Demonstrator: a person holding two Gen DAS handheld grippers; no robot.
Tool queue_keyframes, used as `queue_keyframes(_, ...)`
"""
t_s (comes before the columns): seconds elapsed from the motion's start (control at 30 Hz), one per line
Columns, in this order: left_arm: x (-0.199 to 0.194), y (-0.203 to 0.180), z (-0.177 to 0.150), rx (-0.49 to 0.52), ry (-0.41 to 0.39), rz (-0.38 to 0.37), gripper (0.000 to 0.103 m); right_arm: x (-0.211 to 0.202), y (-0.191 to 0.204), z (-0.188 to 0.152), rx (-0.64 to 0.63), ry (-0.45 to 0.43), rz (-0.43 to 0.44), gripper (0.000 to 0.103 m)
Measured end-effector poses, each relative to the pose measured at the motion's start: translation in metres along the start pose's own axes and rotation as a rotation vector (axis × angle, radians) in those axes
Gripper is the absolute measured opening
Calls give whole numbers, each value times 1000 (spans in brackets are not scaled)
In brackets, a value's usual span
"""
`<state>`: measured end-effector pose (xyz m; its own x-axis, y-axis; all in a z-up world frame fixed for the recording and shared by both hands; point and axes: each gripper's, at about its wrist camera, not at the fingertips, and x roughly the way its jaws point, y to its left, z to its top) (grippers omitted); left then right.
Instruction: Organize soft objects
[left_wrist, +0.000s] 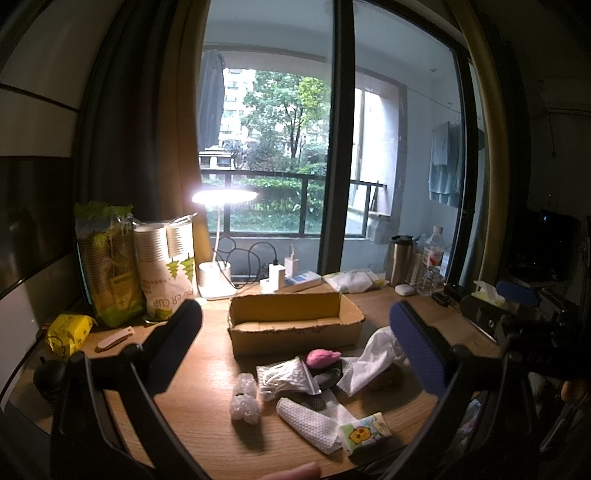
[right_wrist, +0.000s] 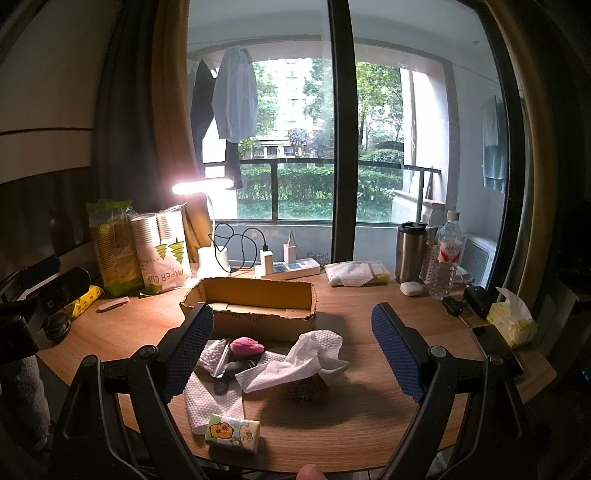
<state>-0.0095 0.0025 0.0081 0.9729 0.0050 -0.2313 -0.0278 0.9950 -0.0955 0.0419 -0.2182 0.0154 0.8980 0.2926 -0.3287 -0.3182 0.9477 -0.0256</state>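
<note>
An open cardboard box (left_wrist: 295, 325) (right_wrist: 251, 306) stands mid-table. In front of it lies a pile of soft things: a pink plush (left_wrist: 323, 357) (right_wrist: 246, 346), a crumpled white tissue (left_wrist: 373, 358) (right_wrist: 299, 360), a zip bag of white items (left_wrist: 286, 378), a white fuzzy toy (left_wrist: 243, 398), a dotted white cloth (left_wrist: 314, 421) (right_wrist: 214, 402) and a tissue pack with a yellow duck (left_wrist: 365, 434) (right_wrist: 232, 432). My left gripper (left_wrist: 295, 347) is open above the pile. My right gripper (right_wrist: 291, 354) is open above the tissue. Both are empty.
A lit desk lamp (left_wrist: 221, 236) (right_wrist: 207, 221), paper-cup bags (left_wrist: 166, 266) (right_wrist: 162, 251), a power strip (right_wrist: 288, 267), a steel tumbler (right_wrist: 410, 251), a water bottle (right_wrist: 448, 254) and a yellow tissue pack (right_wrist: 511, 317) line the table's back and right. The window is behind.
</note>
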Motion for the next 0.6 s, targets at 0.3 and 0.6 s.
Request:
queue_keyframes(0.3, 0, 0, 0, 1, 1, -1, 102, 0, 0, 0, 1, 1, 1, 90)
queue_keyframes(0.6, 2, 1, 0, -2, 9, 1, 102, 2, 1, -1, 3, 5, 1, 90)
